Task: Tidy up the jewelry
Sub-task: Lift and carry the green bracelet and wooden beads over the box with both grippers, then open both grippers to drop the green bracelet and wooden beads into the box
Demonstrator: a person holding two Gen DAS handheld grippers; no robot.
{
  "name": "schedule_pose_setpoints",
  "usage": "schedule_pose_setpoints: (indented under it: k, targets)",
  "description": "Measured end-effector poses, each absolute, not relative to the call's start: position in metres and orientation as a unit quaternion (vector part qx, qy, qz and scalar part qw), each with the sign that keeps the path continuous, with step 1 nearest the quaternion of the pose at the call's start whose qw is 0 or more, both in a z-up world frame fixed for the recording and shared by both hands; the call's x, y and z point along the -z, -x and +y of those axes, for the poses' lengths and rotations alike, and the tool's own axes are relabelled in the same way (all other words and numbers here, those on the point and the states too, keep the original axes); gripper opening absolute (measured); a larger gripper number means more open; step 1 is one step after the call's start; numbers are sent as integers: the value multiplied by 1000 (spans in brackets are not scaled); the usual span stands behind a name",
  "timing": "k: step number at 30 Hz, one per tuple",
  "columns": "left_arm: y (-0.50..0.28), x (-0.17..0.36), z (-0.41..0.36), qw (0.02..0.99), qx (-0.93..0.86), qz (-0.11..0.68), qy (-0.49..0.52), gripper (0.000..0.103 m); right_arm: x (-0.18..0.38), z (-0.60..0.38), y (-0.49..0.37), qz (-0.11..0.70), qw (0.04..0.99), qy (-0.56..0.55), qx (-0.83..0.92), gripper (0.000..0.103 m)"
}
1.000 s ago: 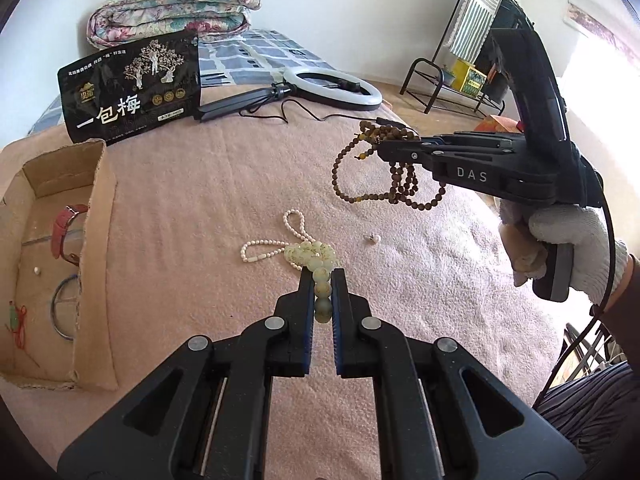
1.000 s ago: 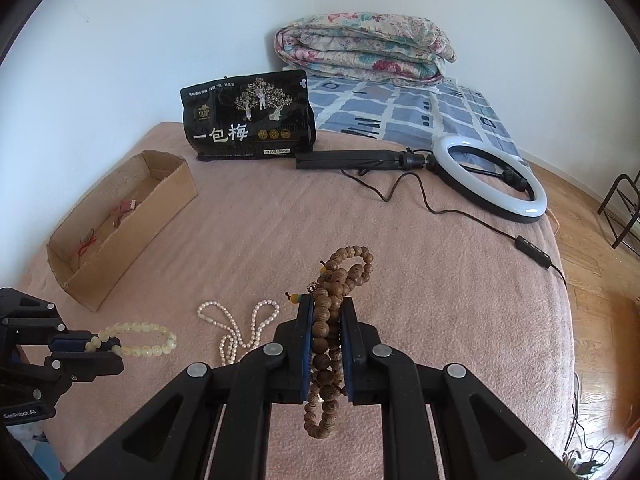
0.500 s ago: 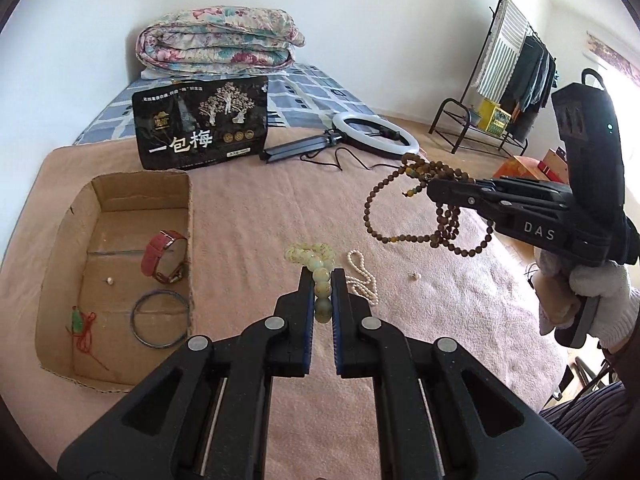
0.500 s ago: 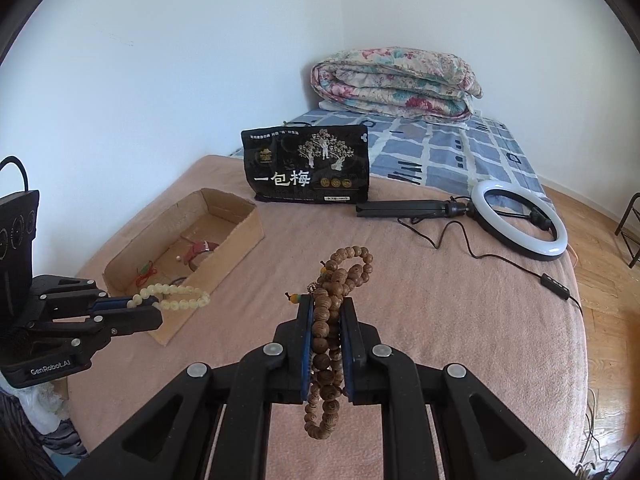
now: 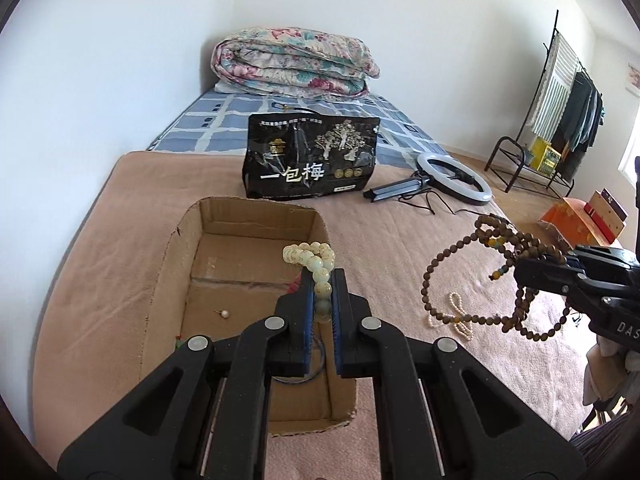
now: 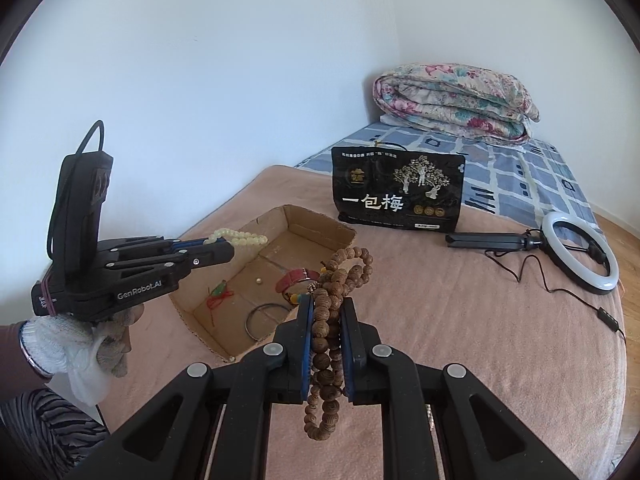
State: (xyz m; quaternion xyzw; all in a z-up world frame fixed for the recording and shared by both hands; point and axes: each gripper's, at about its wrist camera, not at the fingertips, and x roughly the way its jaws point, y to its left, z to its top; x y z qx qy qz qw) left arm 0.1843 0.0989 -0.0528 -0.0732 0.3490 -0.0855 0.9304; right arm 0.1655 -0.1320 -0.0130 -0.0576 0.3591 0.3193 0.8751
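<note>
L tongs (image 5: pixel 323 280) pinching pale bead bracelet (image 5: pixel 310 257) over cardboard box (image 5: pixel 240 216); lower before release. R tongs (image 6: pixel 326 312) pinching wooden beads (image 6: pixel 332 280); wait alongside.

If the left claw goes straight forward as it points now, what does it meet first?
Probably the far wall of the box. The left claw, shut on the pale bracelet, hangs over the box and points along it. If it passes above that wall, the black bag comes next. Depth is unclear.
</note>
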Motion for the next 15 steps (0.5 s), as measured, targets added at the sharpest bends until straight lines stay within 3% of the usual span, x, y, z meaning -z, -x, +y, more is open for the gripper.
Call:
schedule_pose_setpoints:
  k: [15]
  targets:
    - [-219, 69, 138, 930, 64, 353, 79, 5, 38, -59, -176, 374, 855, 46, -356, 10]
